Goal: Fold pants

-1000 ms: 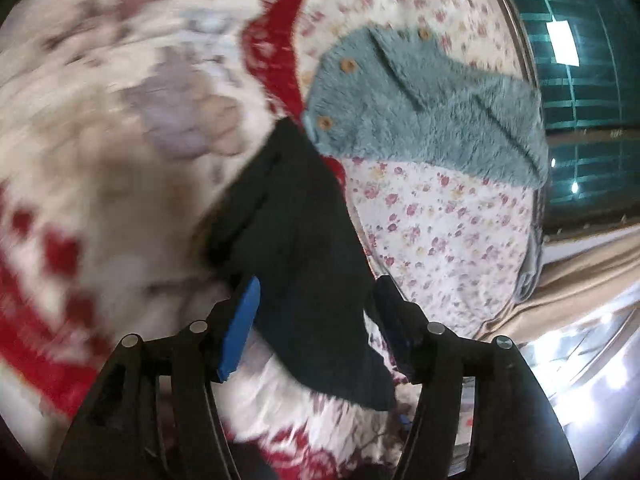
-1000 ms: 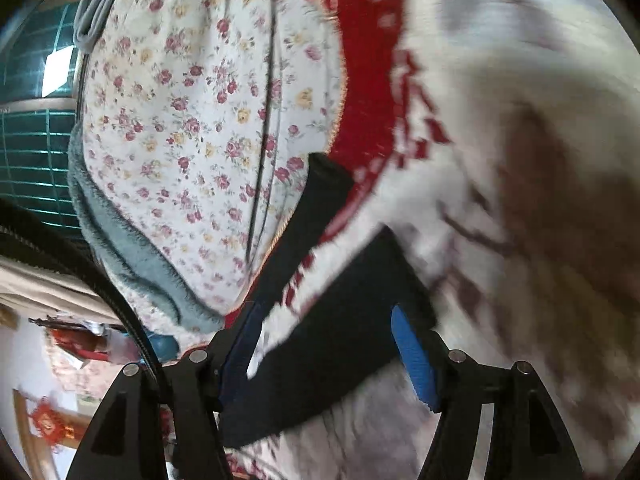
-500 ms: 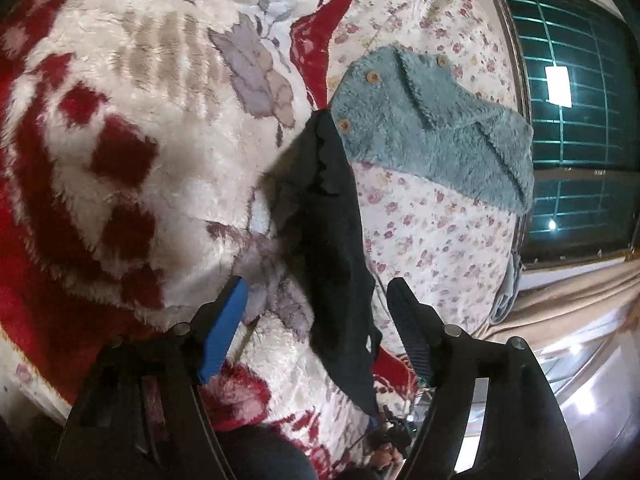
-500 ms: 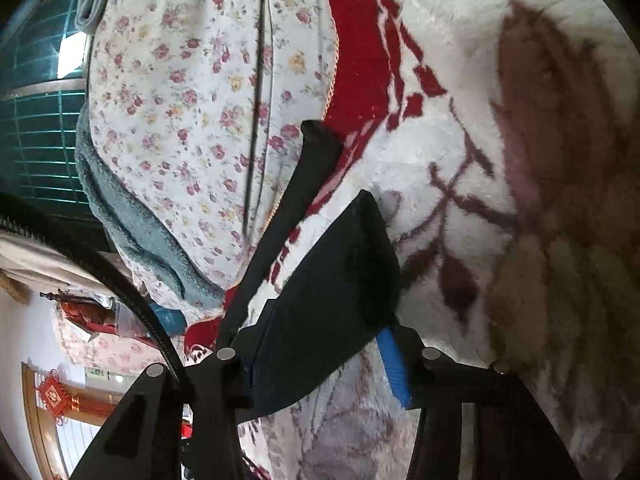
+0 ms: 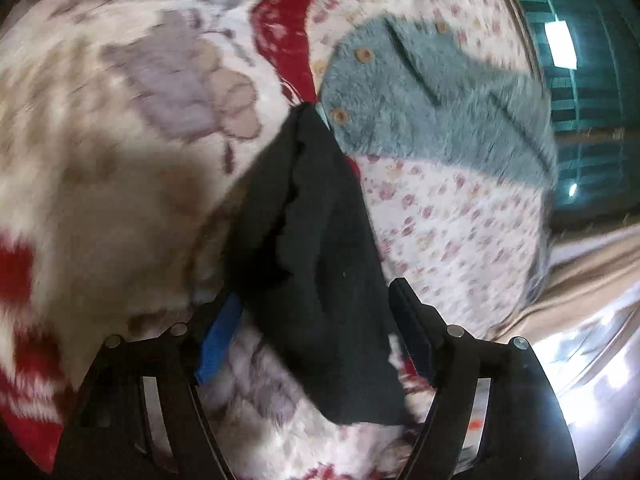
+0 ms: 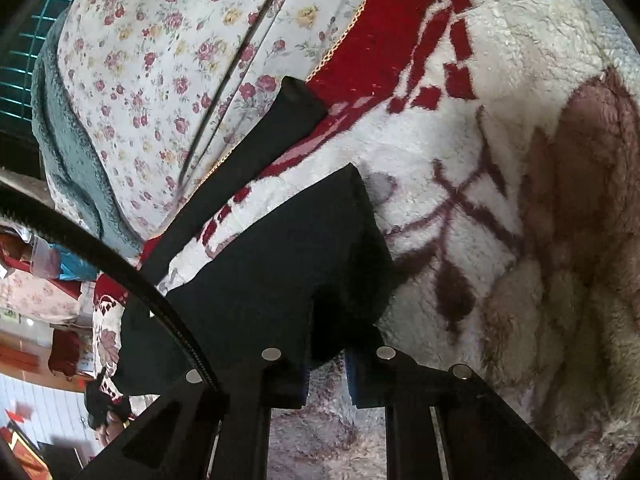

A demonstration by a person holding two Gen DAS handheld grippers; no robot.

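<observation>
Black pants (image 5: 316,264) lie on a white and red fleece blanket (image 5: 100,184). In the left wrist view my left gripper (image 5: 316,344) is open, its blue-padded fingers (image 5: 218,342) standing either side of the pants' near end. In the right wrist view my right gripper (image 6: 326,360) is shut on a fold of the black pants (image 6: 280,264); one leg (image 6: 256,160) stretches away toward the floral sheet.
A teal fluffy garment with wooden buttons (image 5: 436,108) lies on a floral sheet (image 5: 448,232) just beyond the pants. A teal window grille (image 5: 588,72) is at the far right. The floral sheet (image 6: 160,80) also shows in the right wrist view.
My right gripper has closed on the pants' fold. My left gripper has moved in over the pants' near end, jaws still apart.
</observation>
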